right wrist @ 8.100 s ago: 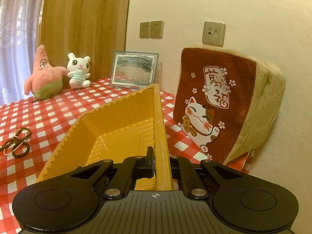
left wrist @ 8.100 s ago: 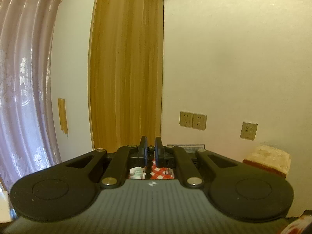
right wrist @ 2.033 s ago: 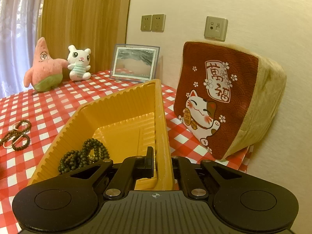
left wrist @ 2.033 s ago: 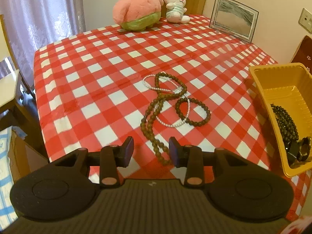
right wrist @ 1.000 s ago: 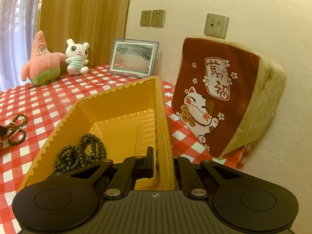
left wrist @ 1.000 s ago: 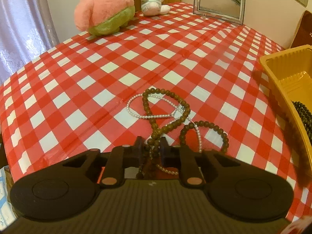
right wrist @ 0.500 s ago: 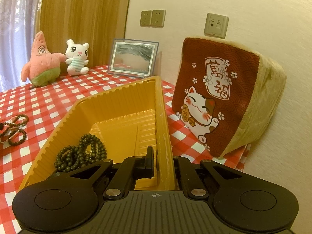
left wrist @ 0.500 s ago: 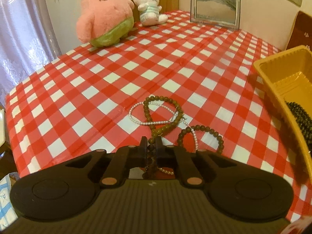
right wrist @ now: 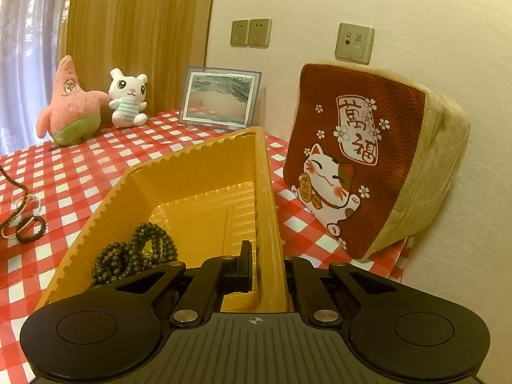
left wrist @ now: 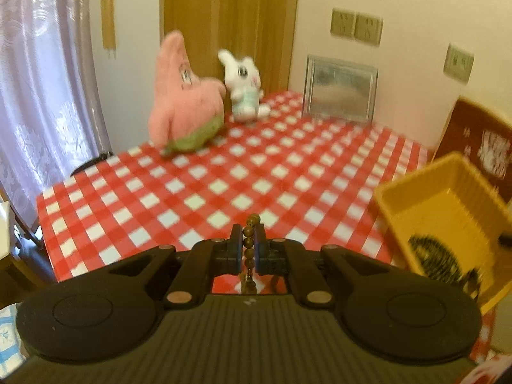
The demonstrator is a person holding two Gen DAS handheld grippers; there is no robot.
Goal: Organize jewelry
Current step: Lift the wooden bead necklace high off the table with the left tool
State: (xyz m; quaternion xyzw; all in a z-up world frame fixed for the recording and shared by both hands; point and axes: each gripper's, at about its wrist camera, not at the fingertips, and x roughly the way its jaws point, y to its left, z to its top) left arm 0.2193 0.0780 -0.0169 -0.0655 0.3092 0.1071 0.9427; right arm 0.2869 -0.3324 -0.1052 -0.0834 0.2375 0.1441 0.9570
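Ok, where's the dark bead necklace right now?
In the yellow tray, at its near left corner: the dark bead necklace lies just ahead of the right gripper clamping the tray wall.

1. We are in a home, at a table (left wrist: 204,188) under a red-and-white checked cloth.
2. A pink star toy (right wrist: 72,108) and a white bunny toy (right wrist: 128,100) sit by a picture frame (right wrist: 219,99).
3. A lucky-cat cushion (right wrist: 368,160) leans on the wall.
4. We see a lace curtain (left wrist: 38,73), a wooden door (right wrist: 137,32) and wall sockets (right wrist: 251,32).
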